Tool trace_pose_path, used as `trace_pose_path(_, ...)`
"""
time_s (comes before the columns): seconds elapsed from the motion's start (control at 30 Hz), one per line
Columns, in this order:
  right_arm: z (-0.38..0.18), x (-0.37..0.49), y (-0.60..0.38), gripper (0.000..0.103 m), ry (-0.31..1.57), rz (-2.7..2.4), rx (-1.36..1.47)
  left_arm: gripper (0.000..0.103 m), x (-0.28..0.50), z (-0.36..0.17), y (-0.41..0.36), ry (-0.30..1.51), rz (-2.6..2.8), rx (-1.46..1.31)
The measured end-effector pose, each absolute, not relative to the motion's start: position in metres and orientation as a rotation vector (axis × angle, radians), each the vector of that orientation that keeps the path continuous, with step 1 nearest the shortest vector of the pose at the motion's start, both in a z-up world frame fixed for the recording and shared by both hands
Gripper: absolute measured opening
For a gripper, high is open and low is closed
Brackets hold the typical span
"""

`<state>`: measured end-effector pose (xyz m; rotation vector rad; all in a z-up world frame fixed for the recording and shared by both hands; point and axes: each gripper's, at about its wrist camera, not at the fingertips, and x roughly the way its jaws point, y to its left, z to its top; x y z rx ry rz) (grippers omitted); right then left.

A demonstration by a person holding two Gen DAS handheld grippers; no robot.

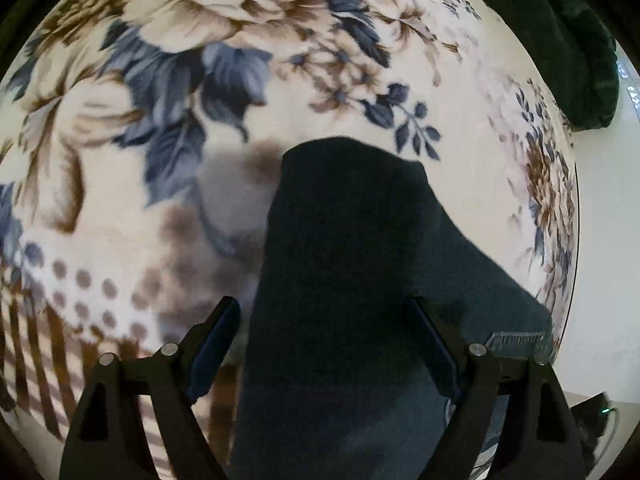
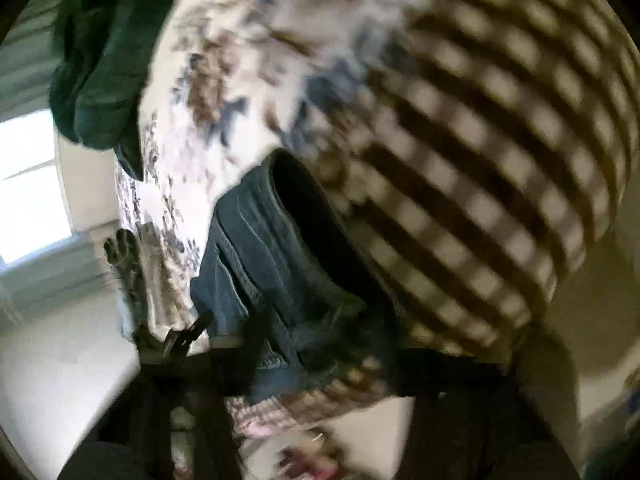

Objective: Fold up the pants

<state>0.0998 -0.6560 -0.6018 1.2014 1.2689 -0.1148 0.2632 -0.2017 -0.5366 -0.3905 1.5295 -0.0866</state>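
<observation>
Dark blue pants (image 1: 360, 260) lie on a floral blanket (image 1: 200, 80), one end running toward the camera. My left gripper (image 1: 324, 332) points down over them, open, with the cloth passing between its fingers; the left finger (image 1: 216, 344) stands just off the cloth edge and the right finger (image 1: 434, 348) lies over the fabric. The right wrist view is blurred. There the pants (image 2: 260, 248) show seams and an open dark end, and their fabric bunches up into my right gripper (image 2: 304, 344), whose fingers seem shut on it.
A dark green cloth (image 1: 560, 40) (image 2: 100, 60) lies at the blanket's far edge. The blanket has a brown checked border (image 2: 480, 160). Pale floor (image 1: 600, 240) lies beyond the bed's edge, and a bright window (image 2: 28, 184) shows at the left.
</observation>
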Motion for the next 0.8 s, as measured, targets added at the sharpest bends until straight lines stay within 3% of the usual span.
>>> trace_pose_path(0.13,-0.55,0.103,-0.651,0.014,1.197,-0.053,1.148,0.084,0.257,-0.533,-0.195,1.531,-0.083,-0.403)
trace_pose_path(0.2,-0.542,0.094,-0.654,0.013,1.25,-0.084,1.083,0.084,0.254,-0.531,-0.192,1.531,-0.09,-0.422)
trace_pose_path(0.3,-0.584,0.076,-0.663,0.014,1.423,-0.141,1.02,0.084,0.252,-0.532,-0.192,1.536,-0.103,-0.435)
trace_pose_path(0.37,-0.623,0.063,-0.671,0.017,1.523,-0.151,1.127,0.084,0.251,-0.533,-0.193,1.539,-0.097,-0.423)
trace_pose_path(0.43,-0.632,0.049,-0.682,0.033,1.443,-0.143,1.304,0.084,0.251,-0.532,-0.193,1.538,-0.097,-0.433)
trace_pose_path(0.5,-0.626,0.039,-0.688,0.063,1.308,-0.09,1.392,0.084,0.25,-0.53,-0.192,1.529,-0.099,-0.436)
trace_pose_path(0.6,-0.627,0.034,-0.682,0.087,1.206,0.022,1.409,0.084,0.247,-0.531,-0.189,1.524,-0.099,-0.438)
trace_pose_path(0.77,-0.667,0.056,-0.653,0.088,1.304,0.104,1.439,0.084,0.238,-0.532,-0.191,1.534,-0.114,-0.448)
trace_pose_path(0.8,-0.673,0.063,-0.649,0.083,1.28,0.097,1.458,0.084,0.237,-0.532,-0.192,1.533,-0.118,-0.441)
